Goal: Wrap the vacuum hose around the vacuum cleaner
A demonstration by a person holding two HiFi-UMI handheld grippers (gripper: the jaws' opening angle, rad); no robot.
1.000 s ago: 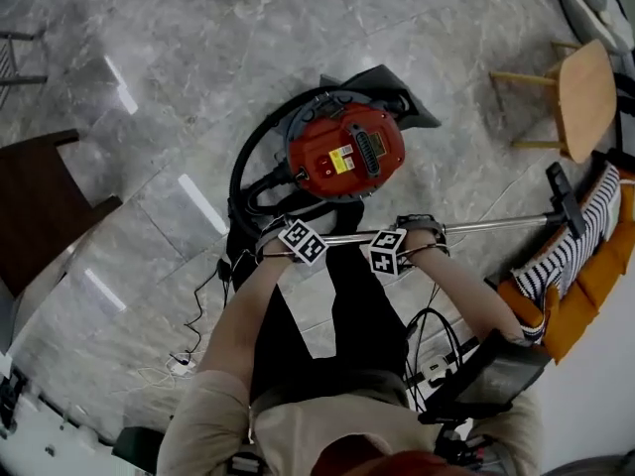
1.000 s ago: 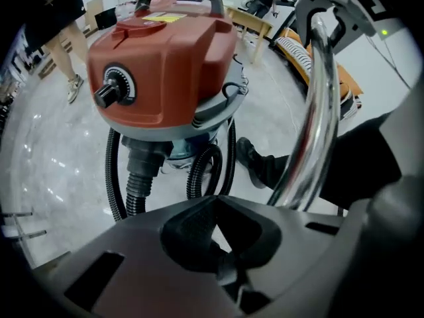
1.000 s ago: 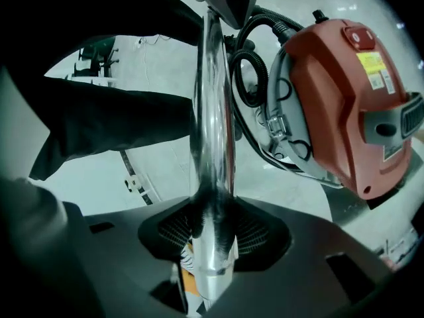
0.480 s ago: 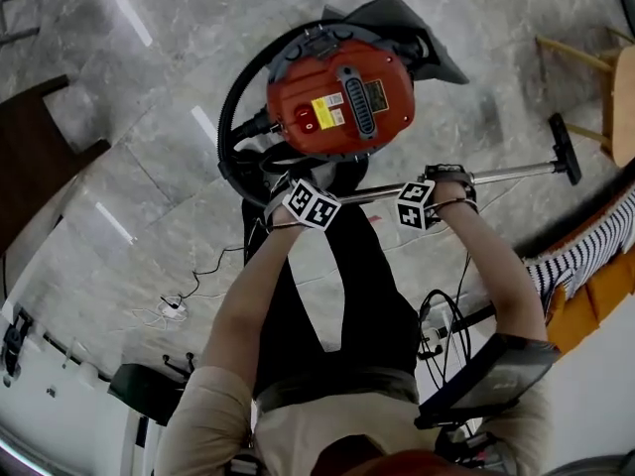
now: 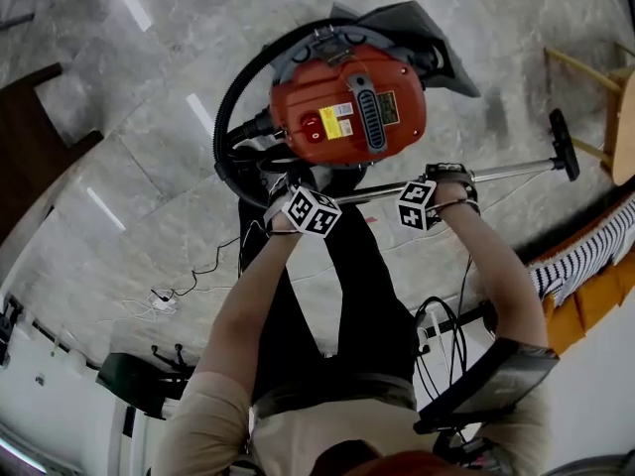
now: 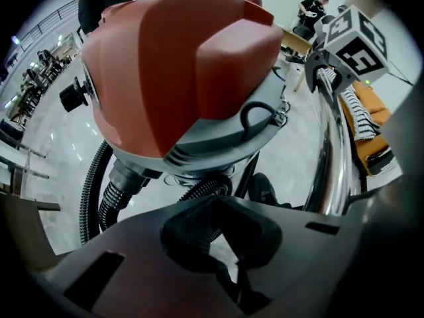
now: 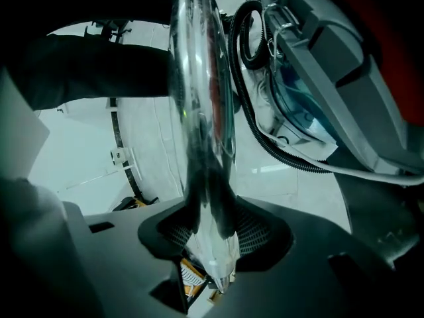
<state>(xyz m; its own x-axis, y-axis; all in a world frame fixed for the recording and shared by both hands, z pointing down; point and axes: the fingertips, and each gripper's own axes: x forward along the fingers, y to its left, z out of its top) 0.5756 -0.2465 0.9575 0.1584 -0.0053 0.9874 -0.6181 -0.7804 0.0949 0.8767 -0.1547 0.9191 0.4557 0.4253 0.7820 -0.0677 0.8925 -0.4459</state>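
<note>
Far centre on the grey marble floor [image 5: 119, 196]: round red canister vacuum cleaner [image 5: 347, 102] with a grey rim, upright, top toward the head camera. Black ribbed hose [image 5: 230, 117] looped round its left side, from the far edge to the inlet at its near left. Long chrome metal wand tube [image 5: 516, 171] stretched across the scene just near of the canister, long axis left to right, black floor nozzle [image 5: 563, 145] at its far-right end.

Left gripper [image 6: 222, 240]: jaws together, nothing seen between the pads, the ribbed hose just beyond the tips, below the canister's edge. Right gripper [image 7: 212, 244]: jaws partly apart, clamped on the chrome tube, which runs straight out from between the pads.

Around: dark brown table [image 5: 30, 137] at left; pale wooden chair [image 5: 615, 97] at far right; orange sofa [image 5: 585, 305] with a striped cushion at near right; thin black cables [image 5: 198, 271] and a white power strip [image 5: 159, 300] on the floor at near left. Black trousers [image 5: 337, 296] of the person between both arms, directly near of the canister. Dark grey cover [image 5: 417, 28] on the canister's far side.
</note>
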